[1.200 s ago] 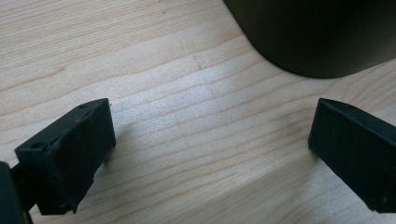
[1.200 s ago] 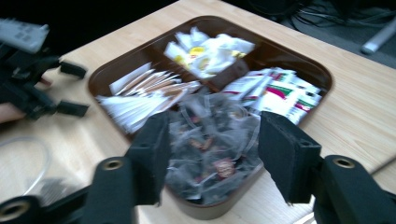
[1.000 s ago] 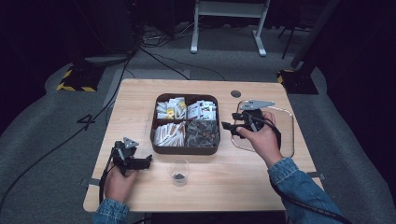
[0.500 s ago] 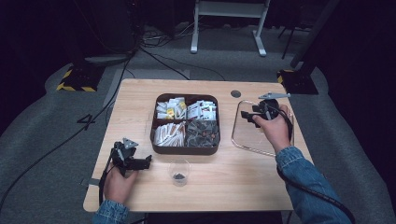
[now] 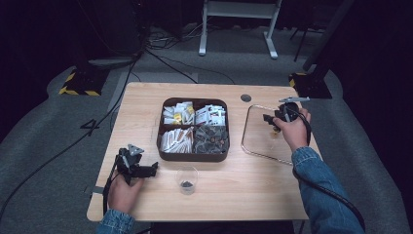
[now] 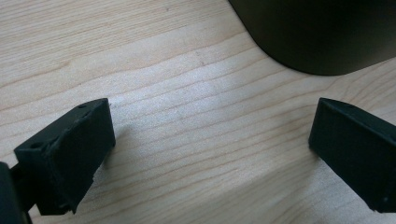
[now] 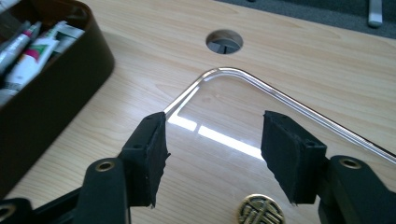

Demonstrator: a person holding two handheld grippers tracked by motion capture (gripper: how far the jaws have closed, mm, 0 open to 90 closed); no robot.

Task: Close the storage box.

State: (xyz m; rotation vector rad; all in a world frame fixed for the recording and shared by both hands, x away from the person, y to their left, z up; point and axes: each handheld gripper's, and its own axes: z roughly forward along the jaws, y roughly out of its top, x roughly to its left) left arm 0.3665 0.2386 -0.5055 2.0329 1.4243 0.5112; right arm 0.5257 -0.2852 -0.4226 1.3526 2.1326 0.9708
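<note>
Clear rectangular glass lid (image 5: 265,134) lay flat on table at 3 o'clock of brown four-compartment tray (image 5: 195,129). Right gripper (image 7: 212,154) hovered over lid, jaws apart, just closing, holding nothing. Brass knob (image 7: 259,210) directly below. Likely step: reaching for knob; next, lower and pinch it. Left gripper (image 6: 210,154) wide, empty, over bare wood.

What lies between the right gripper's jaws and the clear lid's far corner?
Nothing but the clear lid itself: in the right gripper view, the right gripper hangs open over bare glass, with wood showing through. The brass knob sits nearer, below the jaws.
</note>
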